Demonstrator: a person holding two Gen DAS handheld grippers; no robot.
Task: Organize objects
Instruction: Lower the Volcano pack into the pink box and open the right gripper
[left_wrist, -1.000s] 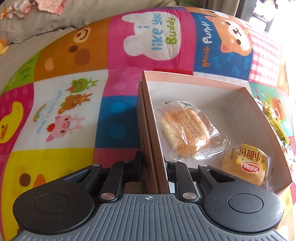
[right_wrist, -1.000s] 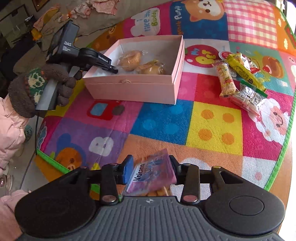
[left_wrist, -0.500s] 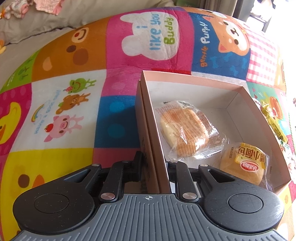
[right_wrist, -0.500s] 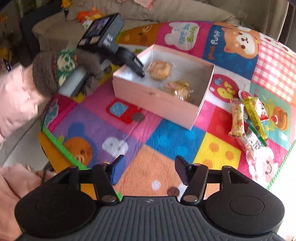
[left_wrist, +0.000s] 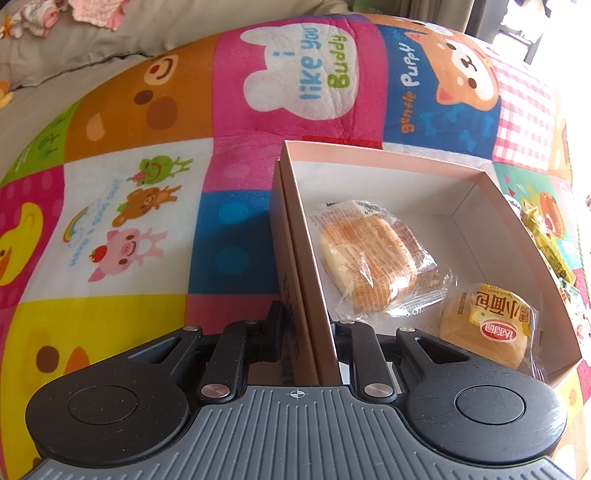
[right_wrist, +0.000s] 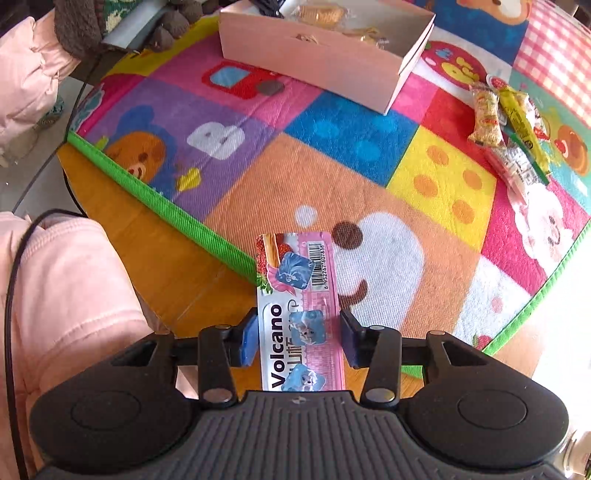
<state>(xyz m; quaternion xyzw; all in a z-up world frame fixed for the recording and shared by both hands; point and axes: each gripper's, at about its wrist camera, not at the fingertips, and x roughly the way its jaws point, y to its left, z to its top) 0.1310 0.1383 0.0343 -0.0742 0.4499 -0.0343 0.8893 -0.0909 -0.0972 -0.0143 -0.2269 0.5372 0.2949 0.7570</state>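
- The left tongs were clamped on the near side wall of the pink box, one finger outside the wall and one inside.
- The right tongs had just been closing around the pink "Volcano" snack packet. Small gaps were seen between the blue pads and the packet edges, so the packet was not yet pressed.
- The packet was laid flat, partly over the green border of the colourful cartoon mat and partly over the orange desk.
- Two wrapped buns were seen inside the box: a pale one in the middle and a yellow-labelled one at the near right corner.
- A group of other snack packets was laid on the mat, to the right of the box.
- A pink sleeve was seen at the left edge of the right wrist view.
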